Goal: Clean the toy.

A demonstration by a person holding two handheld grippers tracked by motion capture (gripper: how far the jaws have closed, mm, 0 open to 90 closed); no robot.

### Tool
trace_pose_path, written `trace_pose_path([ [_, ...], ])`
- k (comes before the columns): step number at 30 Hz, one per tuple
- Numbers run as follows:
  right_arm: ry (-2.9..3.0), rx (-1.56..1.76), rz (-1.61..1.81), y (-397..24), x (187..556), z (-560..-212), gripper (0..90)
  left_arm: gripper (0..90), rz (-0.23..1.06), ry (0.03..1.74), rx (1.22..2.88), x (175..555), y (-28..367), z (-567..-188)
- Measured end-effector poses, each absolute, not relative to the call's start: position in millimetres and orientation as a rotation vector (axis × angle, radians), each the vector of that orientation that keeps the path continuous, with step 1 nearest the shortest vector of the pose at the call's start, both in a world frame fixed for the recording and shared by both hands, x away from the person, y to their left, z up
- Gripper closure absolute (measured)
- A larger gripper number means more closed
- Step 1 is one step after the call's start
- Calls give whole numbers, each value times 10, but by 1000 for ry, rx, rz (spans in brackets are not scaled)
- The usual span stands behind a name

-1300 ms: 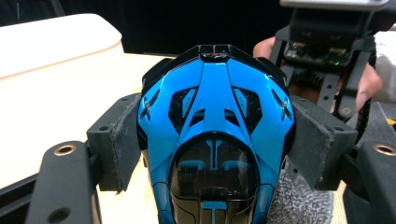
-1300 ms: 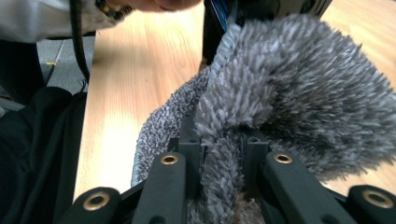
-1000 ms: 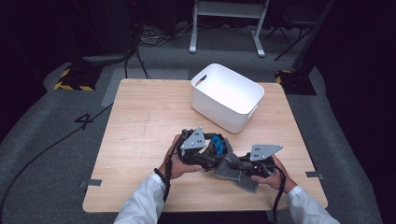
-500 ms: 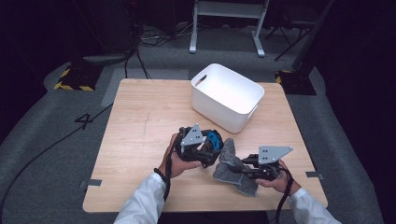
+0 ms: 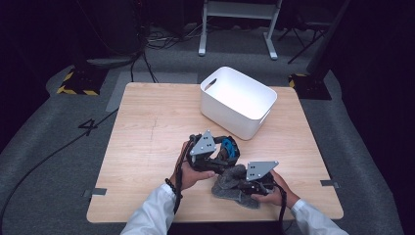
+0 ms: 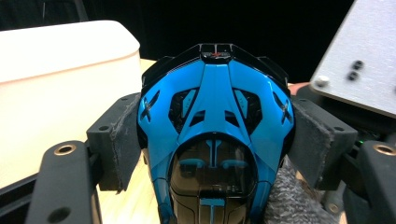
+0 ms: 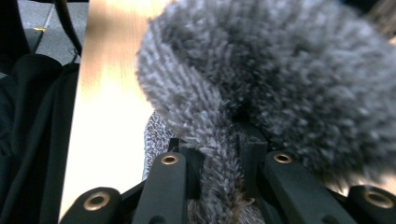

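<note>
A: The toy car is glossy blue with black panels and a dark windscreen.
B: And the cloth?
A: Grey, fuzzy. The bin is plain white, the table pale wood grain, and both grippers' pads black.

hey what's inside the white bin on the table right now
The white bin looks empty from the high view: bare white floor and far wall. Its near wall hides the strip of floor just behind it. The blue toy car and grey cloth are outside, held in the grippers.
</note>
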State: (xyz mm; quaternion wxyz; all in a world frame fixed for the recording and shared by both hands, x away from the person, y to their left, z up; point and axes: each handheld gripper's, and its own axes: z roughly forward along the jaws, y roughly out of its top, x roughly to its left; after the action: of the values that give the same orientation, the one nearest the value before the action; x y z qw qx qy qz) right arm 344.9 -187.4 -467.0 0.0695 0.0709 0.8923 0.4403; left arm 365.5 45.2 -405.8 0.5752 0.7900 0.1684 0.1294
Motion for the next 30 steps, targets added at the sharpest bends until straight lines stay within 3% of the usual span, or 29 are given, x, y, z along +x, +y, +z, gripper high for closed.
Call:
trace_pose_path([
  [9,2701,278,1187,-2035,3541,-4750,770,262,300,402,1841,3675,538,-4032],
  [19,2551,182,1499,-2097,3379,-4325,769,262,291,408,1872,3698,448,-4116],
  [30,2700,227,1254,-1953,3470,-4662,770,263,296,392,1872,3661,456,-4103],
])
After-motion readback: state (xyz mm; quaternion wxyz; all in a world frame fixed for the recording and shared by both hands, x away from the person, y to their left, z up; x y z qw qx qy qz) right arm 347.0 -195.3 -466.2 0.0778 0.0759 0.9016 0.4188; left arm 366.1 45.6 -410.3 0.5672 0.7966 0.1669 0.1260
